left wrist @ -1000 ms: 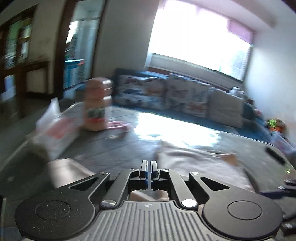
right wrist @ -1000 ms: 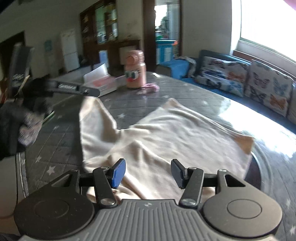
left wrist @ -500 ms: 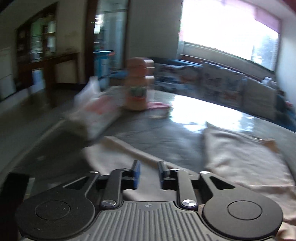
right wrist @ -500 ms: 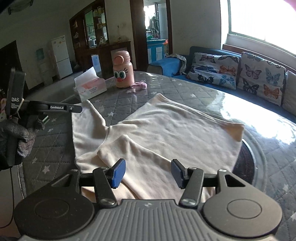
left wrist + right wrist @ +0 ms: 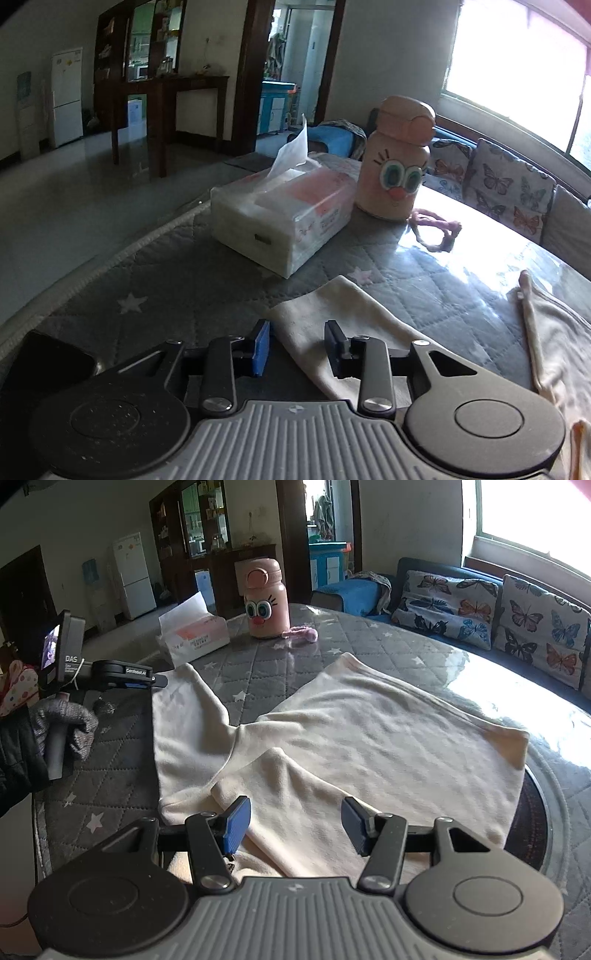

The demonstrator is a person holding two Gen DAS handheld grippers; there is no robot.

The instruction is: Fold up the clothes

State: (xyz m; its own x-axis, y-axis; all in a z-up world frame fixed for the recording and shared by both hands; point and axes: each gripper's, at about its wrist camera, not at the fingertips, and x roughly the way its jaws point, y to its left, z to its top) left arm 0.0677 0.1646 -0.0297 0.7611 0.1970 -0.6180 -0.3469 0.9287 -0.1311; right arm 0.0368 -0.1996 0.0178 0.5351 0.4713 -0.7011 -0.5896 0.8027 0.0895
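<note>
Cream garment (image 5: 369, 731) — soft, creased knit — spread on quilted star-print table (image 5: 258, 664). Left gripper (image 5: 297, 345) just opening, sleeve end between unclenched jaws; right gripper (image 5: 295, 825) parted above near fold — grasping nothing.

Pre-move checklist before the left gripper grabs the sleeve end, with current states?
1. Left gripper open: ok, the jaws have just been opening and stand apart.
2. Sleeve end lined up: ok, the cuff lies flat on the table under the gap, not pressed by the pads.
3. Right gripper free: ok, open above the cream garment, gripping nothing.
4. Fold path clear: ok, tissue box and pink bottle stand beyond the sleeve, apart from it.
5. Other sleeve already folded in: ok, it lies across the body.
6. Garment body flat: cannot tell, near hem hidden by the right gripper.
</note>
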